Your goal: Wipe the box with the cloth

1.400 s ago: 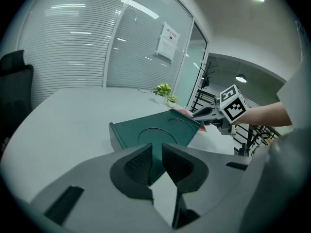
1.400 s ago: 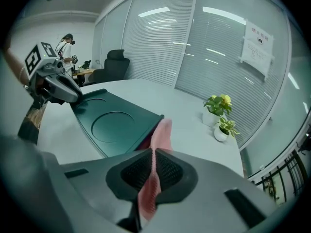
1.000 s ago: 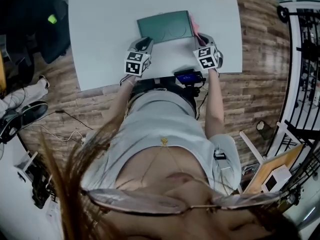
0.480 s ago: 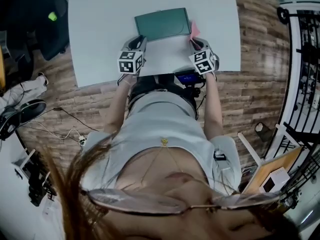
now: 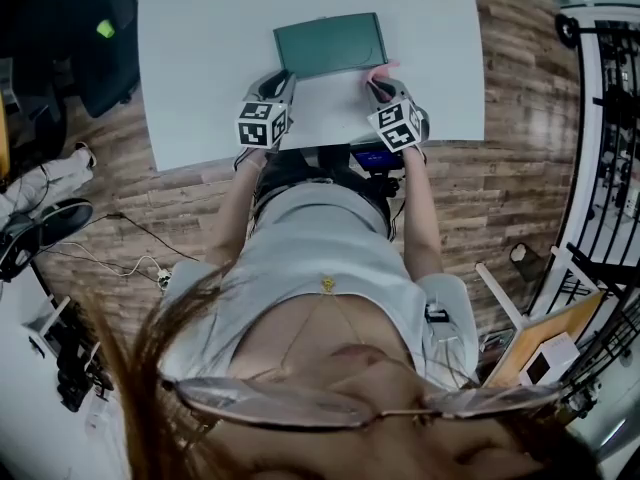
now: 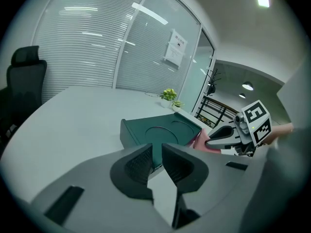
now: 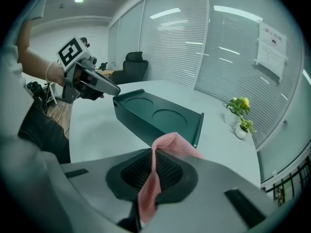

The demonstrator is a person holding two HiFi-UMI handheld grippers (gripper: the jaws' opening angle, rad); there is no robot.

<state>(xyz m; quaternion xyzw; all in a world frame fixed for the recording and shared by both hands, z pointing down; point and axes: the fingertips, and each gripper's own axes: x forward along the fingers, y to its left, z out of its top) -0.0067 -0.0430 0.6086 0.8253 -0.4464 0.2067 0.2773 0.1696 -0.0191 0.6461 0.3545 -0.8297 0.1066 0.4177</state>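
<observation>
**Pink cloth pinched at the box's corner**

Wood-plank flooring (image 5: 500, 168) surrounds a pale grey table (image 5: 200, 58), and behind it runs a glass wall with slatted blinds (image 7: 233, 42). A black office chair (image 7: 133, 64) stands at the far end of the table. The person (image 5: 320, 258) stands at the near edge, both forearms reaching over it.

On the table, straight ahead of the person, lies the dark green box (image 5: 330, 44), low and flat, with two round recesses in its top.

The left hand-held gripper (image 5: 283, 76) sits just beside the box's near left corner. Its own view shows the jaws parted by a narrow gap with nothing between them; the box's front wall and the bare table show through the gap.

The right hand-held gripper (image 5: 378, 86) sits at the near right corner of the box. Its jaws are clamped on the pink cloth (image 7: 150, 188), which runs down between the pads, while its loose end stands up above them. From the head view the cloth shows just beside the box's right edge.

Two small potted plants (image 7: 240, 113) stand on the table, well apart from the box.
</observation>
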